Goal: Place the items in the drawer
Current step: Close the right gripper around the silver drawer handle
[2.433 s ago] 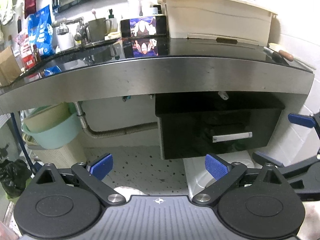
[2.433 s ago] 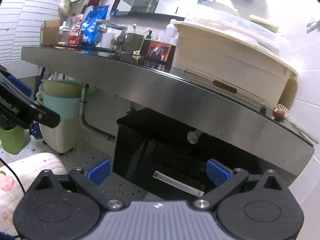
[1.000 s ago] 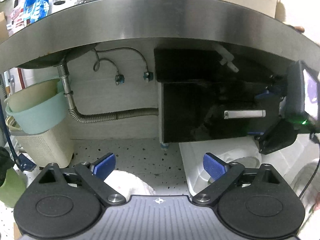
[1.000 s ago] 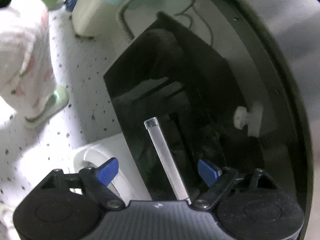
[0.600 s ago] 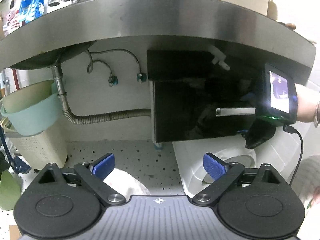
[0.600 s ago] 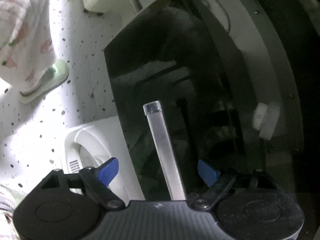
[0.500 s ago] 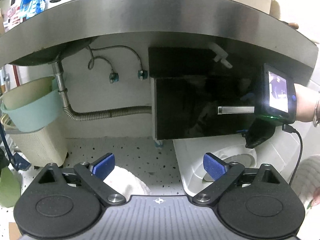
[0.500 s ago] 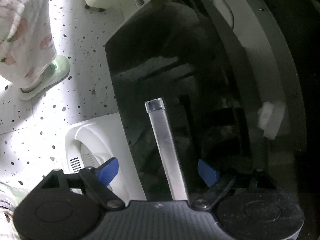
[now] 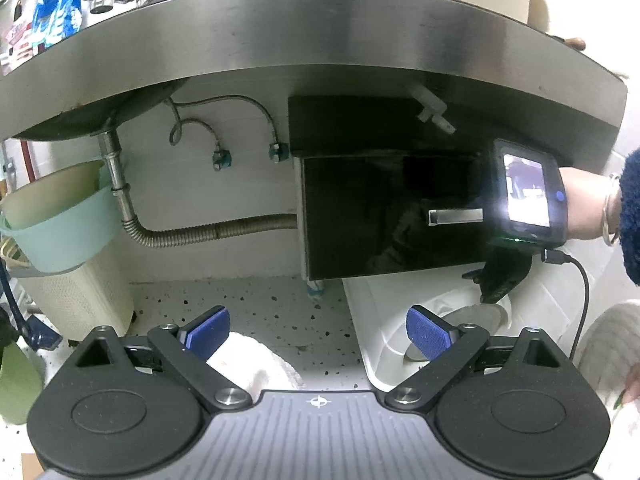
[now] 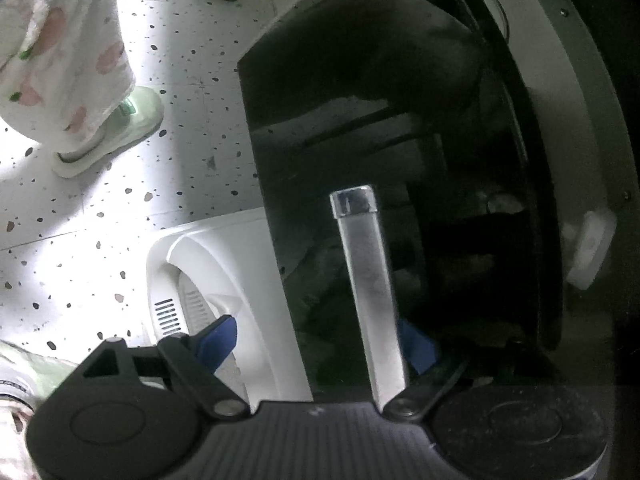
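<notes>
A glossy black drawer (image 9: 380, 216) hangs shut under the steel counter (image 9: 320, 28), with a silver bar handle (image 9: 456, 217) on its front. My left gripper (image 9: 316, 330) is held open low in front of it, well back from the drawer, with nothing between its blue pads. The right gripper's body, with its lit screen (image 9: 524, 196), is up against the handle's right end, held by a hand (image 9: 580, 208). In the right wrist view the handle (image 10: 368, 288) runs between the spread fingers of my right gripper (image 10: 318, 342), close to the right pad (image 10: 418, 348). No loose item shows.
A white plastic appliance (image 9: 400, 320) sits on the speckled floor just below the drawer. A corrugated drain pipe (image 9: 216, 232), a teal basin (image 9: 60, 224) and a cream basket (image 9: 76, 300) stand to the left. A person's trouser leg and slipper (image 10: 112, 128) are on the floor.
My right gripper has pushed in closer to the drawer, so the handle now reaches deep between its fingers. The left gripper has barely shifted.
</notes>
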A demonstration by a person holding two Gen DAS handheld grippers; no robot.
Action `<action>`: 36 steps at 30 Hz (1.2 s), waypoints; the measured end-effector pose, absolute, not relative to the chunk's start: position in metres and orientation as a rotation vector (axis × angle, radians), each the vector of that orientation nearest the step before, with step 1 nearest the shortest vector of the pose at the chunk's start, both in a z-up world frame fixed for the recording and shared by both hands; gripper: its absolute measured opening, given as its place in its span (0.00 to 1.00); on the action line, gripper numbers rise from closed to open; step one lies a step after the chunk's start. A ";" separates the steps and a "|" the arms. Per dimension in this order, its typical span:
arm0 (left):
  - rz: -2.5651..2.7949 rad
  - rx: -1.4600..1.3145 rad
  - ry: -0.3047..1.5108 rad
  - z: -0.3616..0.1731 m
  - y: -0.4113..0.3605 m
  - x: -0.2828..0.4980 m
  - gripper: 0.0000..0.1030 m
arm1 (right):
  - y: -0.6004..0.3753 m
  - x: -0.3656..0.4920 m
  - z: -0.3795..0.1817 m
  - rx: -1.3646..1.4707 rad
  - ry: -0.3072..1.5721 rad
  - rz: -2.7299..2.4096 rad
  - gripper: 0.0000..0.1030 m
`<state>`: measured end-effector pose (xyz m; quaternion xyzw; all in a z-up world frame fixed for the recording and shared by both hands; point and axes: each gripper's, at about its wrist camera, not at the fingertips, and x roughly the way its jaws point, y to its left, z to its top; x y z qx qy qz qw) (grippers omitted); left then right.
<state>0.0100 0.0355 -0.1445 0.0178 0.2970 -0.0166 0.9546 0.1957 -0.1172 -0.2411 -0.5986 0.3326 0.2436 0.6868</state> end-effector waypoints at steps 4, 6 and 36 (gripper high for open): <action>-0.032 0.035 0.609 -0.145 0.036 0.010 0.93 | -0.117 0.193 -0.243 -1.349 0.742 0.552 0.91; -0.030 0.028 0.615 -0.145 0.037 0.010 0.93 | -0.116 0.193 -0.244 -1.348 0.746 0.551 0.93; -0.007 0.013 0.633 -0.147 0.038 0.016 0.93 | -0.115 0.170 -0.248 -1.426 0.733 0.574 0.96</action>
